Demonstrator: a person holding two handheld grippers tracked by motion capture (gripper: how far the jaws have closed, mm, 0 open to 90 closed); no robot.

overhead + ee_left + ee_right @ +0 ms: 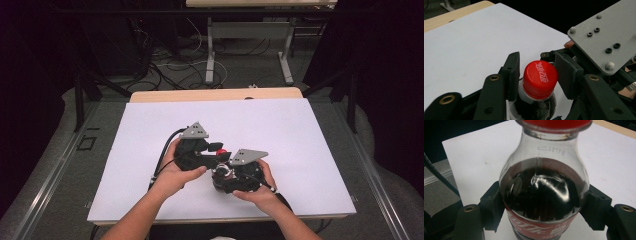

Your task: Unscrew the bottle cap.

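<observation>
Upright on the white table (280, 135), a cola bottle (544, 192) is clamped by the right gripper (544, 220), while its red cap (540, 78) is flanked, jaws slightly apart, by the left gripper (537, 75).

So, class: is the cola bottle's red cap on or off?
On. The red cap sits on the bottle neck, between the left gripper jaws.
</observation>
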